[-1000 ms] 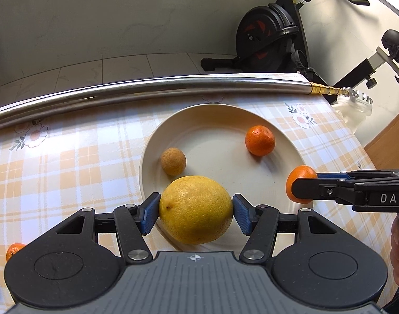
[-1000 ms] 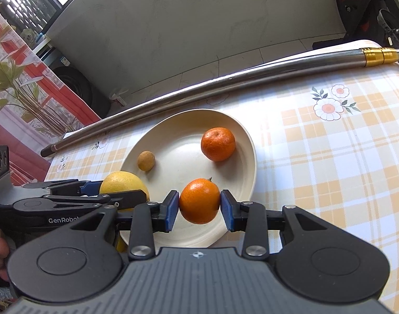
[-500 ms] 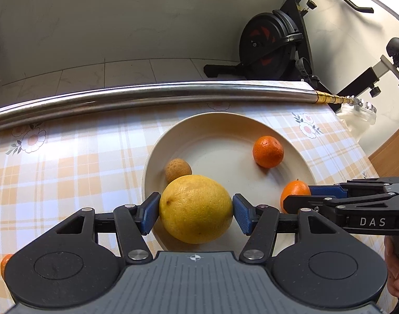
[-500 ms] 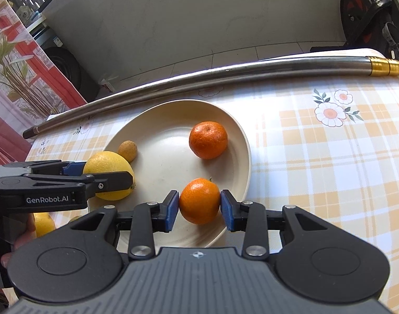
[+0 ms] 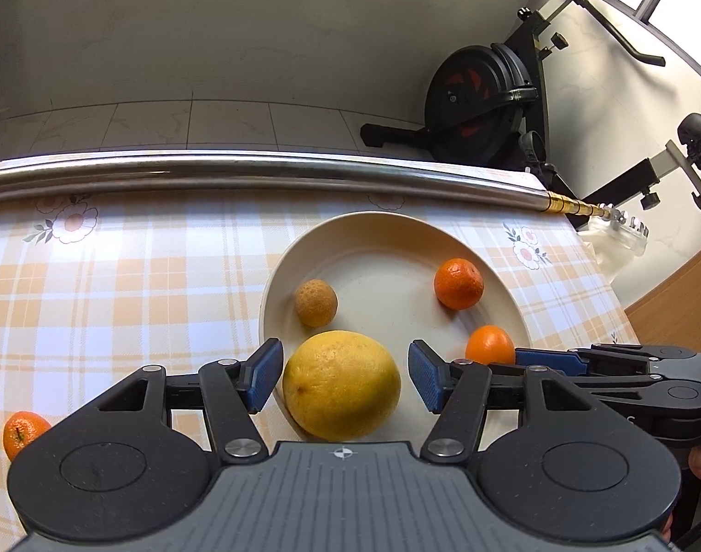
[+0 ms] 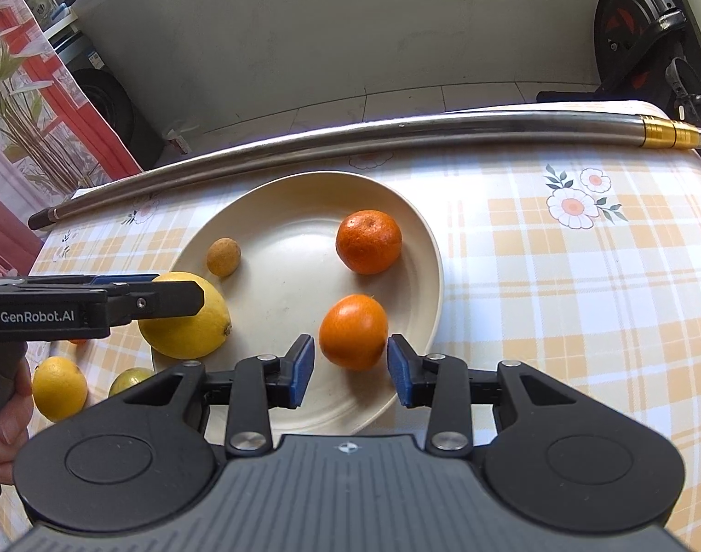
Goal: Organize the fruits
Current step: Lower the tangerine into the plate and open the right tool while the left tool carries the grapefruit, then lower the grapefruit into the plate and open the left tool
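Note:
A cream plate [image 5: 373, 234] holds a small brownish fruit [image 5: 316, 302] and a mandarin [image 5: 458, 284]. A big yellow citrus [image 5: 341, 384] lies at the plate's near rim inside my left gripper [image 5: 345, 349]. Its blue pads stand just off the peel, with a sliver of plate showing on the right, so it is open. In the right wrist view a second mandarin [image 6: 353, 331] rests on the plate [image 6: 304, 179], a little ahead of my right gripper [image 6: 350, 340]. That gripper is open, with a narrow gap at its left pad.
A steel pipe [image 5: 258, 170] lies along the table's far edge. One loose mandarin [image 5: 25, 432] sits on the checked cloth at the left. A lemon [image 6: 58, 388] and a greenish fruit [image 6: 129, 377] lie beside the plate near a person's hand [image 6: 5, 414]. An exercise bike [image 5: 479, 106] stands beyond the table.
Both pairs of pads gripped their fruit before. Now the yellow citrus and the mandarin have settled onto the plate, slightly away from the pads. Both views rolled a little.

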### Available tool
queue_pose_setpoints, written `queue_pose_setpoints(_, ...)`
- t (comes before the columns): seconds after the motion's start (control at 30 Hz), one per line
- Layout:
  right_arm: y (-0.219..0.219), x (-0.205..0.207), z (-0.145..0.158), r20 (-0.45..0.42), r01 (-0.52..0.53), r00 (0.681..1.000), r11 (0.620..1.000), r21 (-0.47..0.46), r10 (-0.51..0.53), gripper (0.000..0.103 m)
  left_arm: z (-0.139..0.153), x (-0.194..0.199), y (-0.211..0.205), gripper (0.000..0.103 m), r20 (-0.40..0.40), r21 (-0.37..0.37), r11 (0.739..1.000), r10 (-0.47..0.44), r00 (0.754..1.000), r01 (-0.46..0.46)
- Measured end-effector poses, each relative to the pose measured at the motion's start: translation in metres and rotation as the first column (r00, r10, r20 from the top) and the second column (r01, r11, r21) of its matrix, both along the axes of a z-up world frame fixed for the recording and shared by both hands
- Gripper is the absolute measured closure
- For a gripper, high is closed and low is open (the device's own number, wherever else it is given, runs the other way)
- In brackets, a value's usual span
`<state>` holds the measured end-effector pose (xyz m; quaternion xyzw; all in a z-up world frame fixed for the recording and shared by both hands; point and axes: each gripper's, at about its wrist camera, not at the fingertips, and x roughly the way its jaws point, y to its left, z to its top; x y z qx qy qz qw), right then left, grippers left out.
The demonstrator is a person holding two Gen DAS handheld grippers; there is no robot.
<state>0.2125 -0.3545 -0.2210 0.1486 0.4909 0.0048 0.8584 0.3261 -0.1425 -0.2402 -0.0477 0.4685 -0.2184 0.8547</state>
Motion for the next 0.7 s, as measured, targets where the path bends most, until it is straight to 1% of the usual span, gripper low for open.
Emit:
queue_pose_setpoints(0.17, 0.005, -0.009, 0.013, 0.015, 0.003, 1.000, 1.000, -0.022, -0.002, 0.064, 0.014, -0.011, 0.004, 0.040, 0.025, 0.002, 1.000, 0.007, 1.000, -0.007)
queue_pose_setpoints(0.27, 0.008, -0.015, 0.022, 0.031, 0.002, 1.000, 0.999, -0.044, -0.001, 0.060, 0.024, -0.018, 0.008, 0.040, 0.046, 0.004, 1.000, 0.015, 0.999, -0.016)
queue_pose_setpoints(0.37, 0.013, -0.022, 0.032, 0.050, 0.005, 0.999, 0.998, -0.056, -0.002, 0.057, 0.037, -0.029, 0.010, 0.038, 0.088, 0.034, 0.999, 0.012, 0.996, -0.015)
queue_pose_setpoints(0.5, 0.021, -0.035, 0.045, 0.079, 0.008, 0.997, 0.997, -0.073, -0.002, 0.056, 0.055, -0.045, 0.017, 0.034, 0.142, 0.080, 0.996, 0.020, 0.990, -0.031)
queue_pose_setpoints(0.7, 0.036, -0.056, 0.062, 0.138, 0.021, 0.990, 0.997, -0.069, -0.011, 0.054, 0.077, -0.070, 0.040, 0.033, 0.163, 0.110, 0.991, 0.053, 0.985, -0.071)
